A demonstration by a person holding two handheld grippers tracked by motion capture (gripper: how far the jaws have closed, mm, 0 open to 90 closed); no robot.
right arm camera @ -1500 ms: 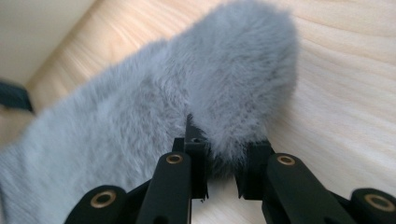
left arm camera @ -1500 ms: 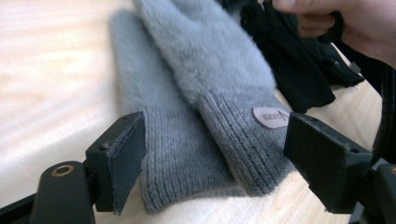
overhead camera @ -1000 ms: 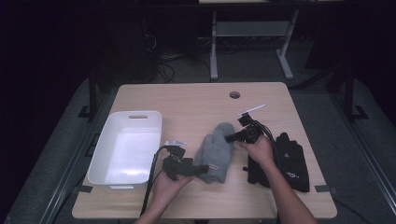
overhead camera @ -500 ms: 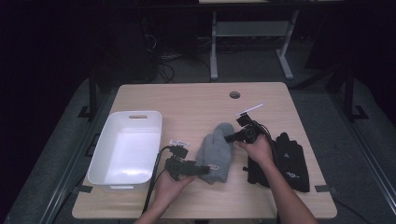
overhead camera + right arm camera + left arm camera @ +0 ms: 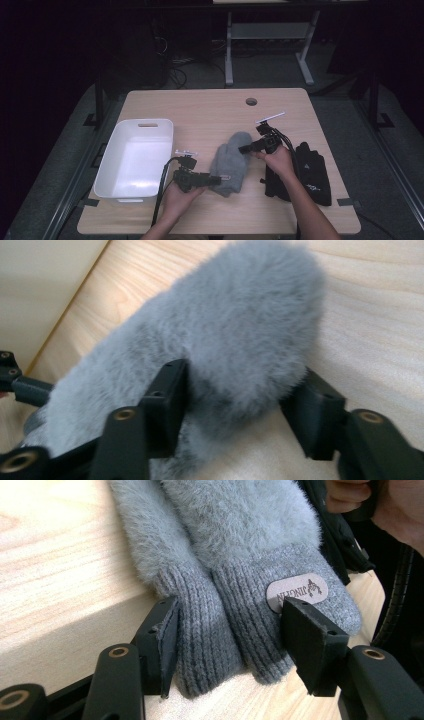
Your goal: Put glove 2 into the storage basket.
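A pair of grey fuzzy gloves [image 5: 231, 160] lies on the wooden table [image 5: 200, 107], one on the other. My left gripper [image 5: 216, 178] is at their ribbed cuffs [image 5: 225, 630], which bear a small brown label [image 5: 297, 591]. Its jaws have just been closing with the cuffs between them, and the knit is not squeezed. My right gripper [image 5: 242, 148] is at the furry tip [image 5: 250, 330]. Its jaws have just been opening and stand apart around the tip, with the fur brushing the left pad.
A white plastic bin [image 5: 137, 122] stands at the table's left. A pair of black gloves [image 5: 312, 172] lies at the right, under my right forearm. A cable hole [image 5: 251, 101] is near the far edge. Dark floor and a desk frame lie beyond.
My left gripper has edged a little closer onto the cuff end of the grey gloves. The right hand and the gloves have kept their place.
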